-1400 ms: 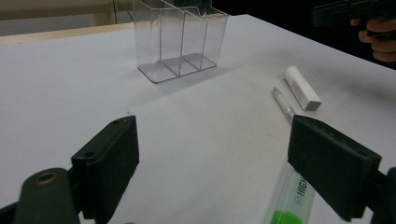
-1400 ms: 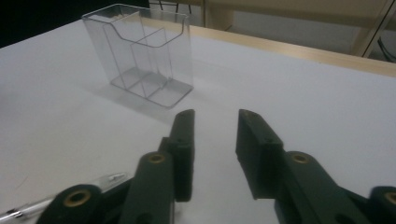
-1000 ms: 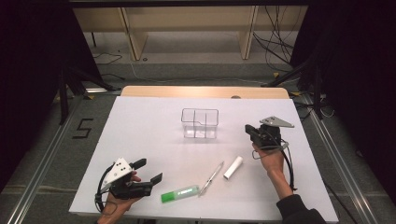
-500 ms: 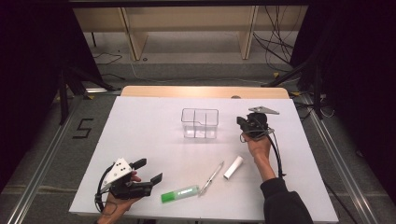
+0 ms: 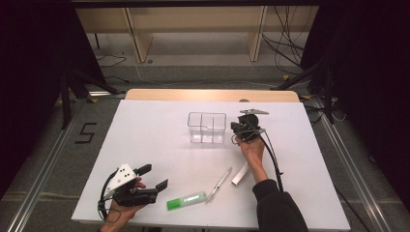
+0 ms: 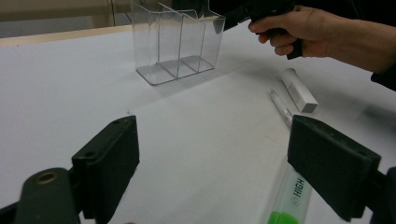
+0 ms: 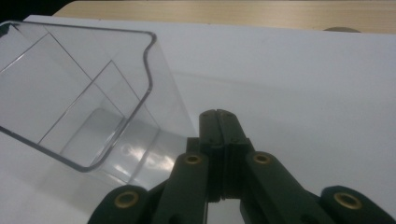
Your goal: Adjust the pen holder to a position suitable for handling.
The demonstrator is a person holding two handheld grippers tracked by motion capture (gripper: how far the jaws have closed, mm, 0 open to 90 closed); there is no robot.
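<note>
A white table (image 5: 154, 135) lies under both the left tongs (image 5: 153, 177) and the right tongs (image 5: 234, 129). A clear pen (image 5: 220, 182) lies slantwise on it, right of the left tongs and well nearer the person than the right tongs. A white tube (image 5: 239, 174) lies just beside the pen, on the side away from the left tongs. Beyond the right tongs runs the table's wooden edge (image 5: 212, 94), and farther off are a shelf (image 5: 140, 34) and cables (image 5: 285, 43). A "5" mark (image 5: 86, 133) lies on the floor, left of the left tongs.

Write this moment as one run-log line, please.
right hand-held gripper: shut, empty, beside clear organizer | left hand-held gripper: open, near green highlighter
</note>
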